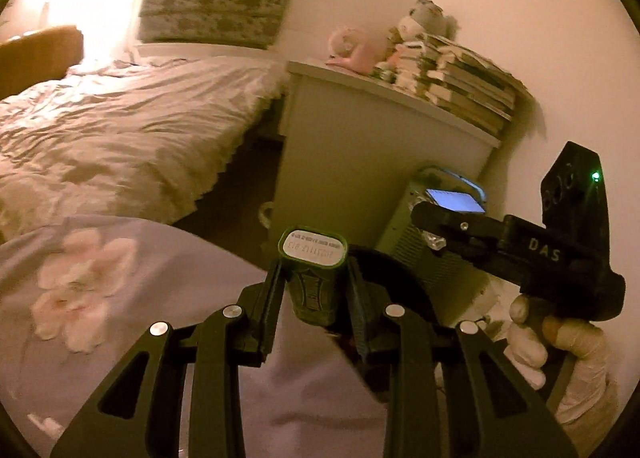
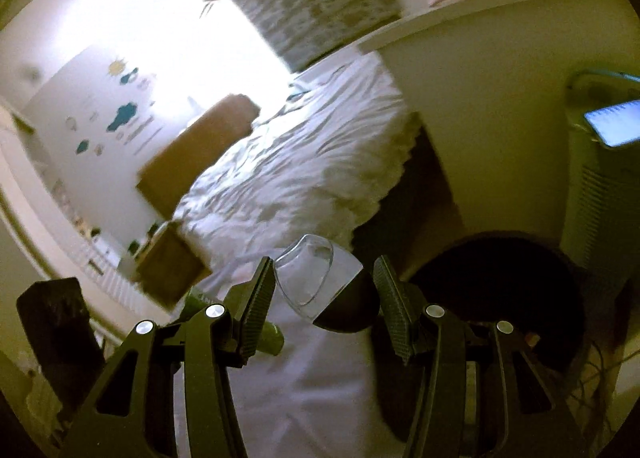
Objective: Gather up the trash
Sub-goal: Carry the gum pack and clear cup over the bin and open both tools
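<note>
Left tongs (image 1: 316,290) narrowly parted, clamped on a green can (image 1: 313,258), held over the bed (image 1: 120,126). Right tongs (image 2: 324,294) about half open; a clear plastic cup (image 2: 306,272) sits between them, grip on it uncertain.

A rumpled white duvet (image 1: 120,126) covers the bed (image 1: 224,178); stacked books (image 1: 460,78) crowd the nightstand (image 1: 360,162).
</note>
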A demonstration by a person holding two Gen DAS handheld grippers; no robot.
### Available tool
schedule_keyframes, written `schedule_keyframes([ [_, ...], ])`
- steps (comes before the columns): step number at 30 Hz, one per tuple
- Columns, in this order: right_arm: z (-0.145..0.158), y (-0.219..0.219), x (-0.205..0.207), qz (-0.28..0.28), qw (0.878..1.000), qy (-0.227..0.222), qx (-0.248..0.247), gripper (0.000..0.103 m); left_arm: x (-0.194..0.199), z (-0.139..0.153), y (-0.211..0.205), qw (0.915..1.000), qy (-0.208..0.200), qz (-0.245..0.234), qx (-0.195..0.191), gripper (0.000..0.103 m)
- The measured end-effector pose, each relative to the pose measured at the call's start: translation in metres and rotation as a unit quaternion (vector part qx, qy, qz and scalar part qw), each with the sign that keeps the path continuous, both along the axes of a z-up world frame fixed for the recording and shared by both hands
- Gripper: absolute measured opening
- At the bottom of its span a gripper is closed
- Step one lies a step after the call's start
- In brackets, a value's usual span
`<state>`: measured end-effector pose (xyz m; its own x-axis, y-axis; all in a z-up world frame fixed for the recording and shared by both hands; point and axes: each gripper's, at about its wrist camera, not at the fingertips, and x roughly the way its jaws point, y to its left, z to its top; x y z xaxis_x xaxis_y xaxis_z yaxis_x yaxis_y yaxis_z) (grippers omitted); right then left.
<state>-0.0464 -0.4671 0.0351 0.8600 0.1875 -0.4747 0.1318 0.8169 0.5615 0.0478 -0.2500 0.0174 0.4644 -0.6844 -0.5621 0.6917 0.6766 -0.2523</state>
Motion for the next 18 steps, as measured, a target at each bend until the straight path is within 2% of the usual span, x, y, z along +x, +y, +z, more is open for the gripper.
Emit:
schedule_keyframes([
  [8,-0.023,-0.042,-0.020,-0.045,0.999,0.011,0.022,0.052,-0.003,-0.015,-0.043,0.9992,0.021,-0.033,0.008,0.031],
  [18,-0.063,-0.072,-0.020,-0.074,0.995,0.040,0.055,0.052,-0.008,-0.035,-0.083,0.9974,0.030,-0.055,0.036,0.031],
])
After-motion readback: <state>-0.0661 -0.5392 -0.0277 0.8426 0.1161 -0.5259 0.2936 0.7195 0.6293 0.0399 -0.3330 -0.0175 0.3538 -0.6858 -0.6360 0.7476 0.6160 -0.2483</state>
